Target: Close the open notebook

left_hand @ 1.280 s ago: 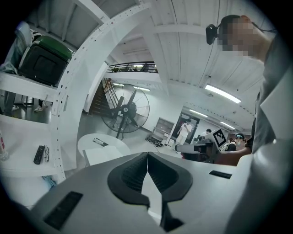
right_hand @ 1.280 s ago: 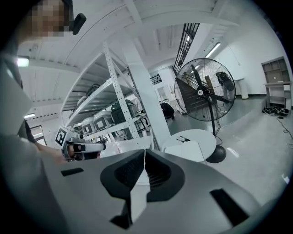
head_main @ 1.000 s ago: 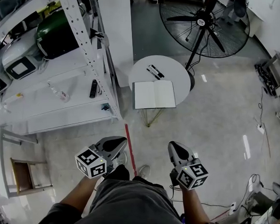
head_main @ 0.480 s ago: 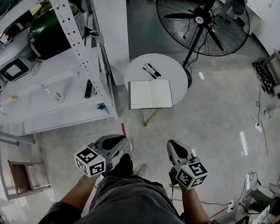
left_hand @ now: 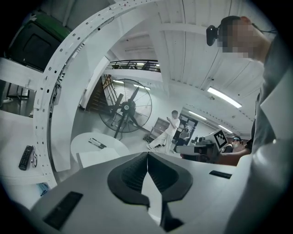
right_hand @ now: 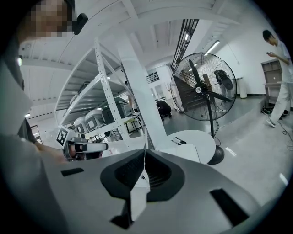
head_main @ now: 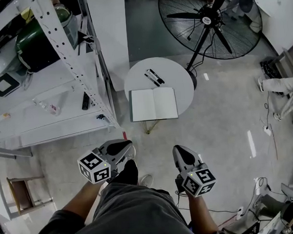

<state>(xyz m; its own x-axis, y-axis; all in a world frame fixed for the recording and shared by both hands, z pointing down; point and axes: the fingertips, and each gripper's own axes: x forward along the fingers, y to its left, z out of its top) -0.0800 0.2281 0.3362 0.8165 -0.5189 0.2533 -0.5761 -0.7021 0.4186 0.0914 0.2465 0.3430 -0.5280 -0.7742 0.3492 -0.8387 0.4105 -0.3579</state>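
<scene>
Grey-shelled, black-padded and clenched tight: the left gripper (head_main: 128, 144), ribbed pads (left_hand: 132, 172) meeting along one thin seam in the left gripper view, nothing caught between them. Same for the right gripper (head_main: 180, 150): pads (right_hand: 158, 173) pressed together in the right gripper view, equally empty. Both held low in front of the person's body over bare floor, touching nothing, tips aimed toward 12 o'clock.

Straight ahead at 12 o'clock, well apart from both tools: the notebook (head_main: 153, 103), lying open and flat, blank white pages up, on the round white table (head_main: 176, 72). Sits at the table's 6 o'clock edge, near corners overhanging the rim. Farther back on the tabletop, toward 12 o'clock, two black-and-white pens (head_main: 154, 77) side by side, apart from the pages.

At the table's 9 o'clock, just beside it, a white perforated shelf rack (head_main: 66, 59) with a black remote (head_main: 85, 100) lying on its shelf. At 1 o'clock of the table, a large black floor fan (head_main: 207, 21), its base just beside the rim. Open pale floor (head_main: 222, 134) from 3 round to 6 o'clock of the table, and between table and grippers. Far off at 3 o'clock, a person in white (head_main: 278, 85), with cables (head_main: 271, 116) trailing near the right margin.
</scene>
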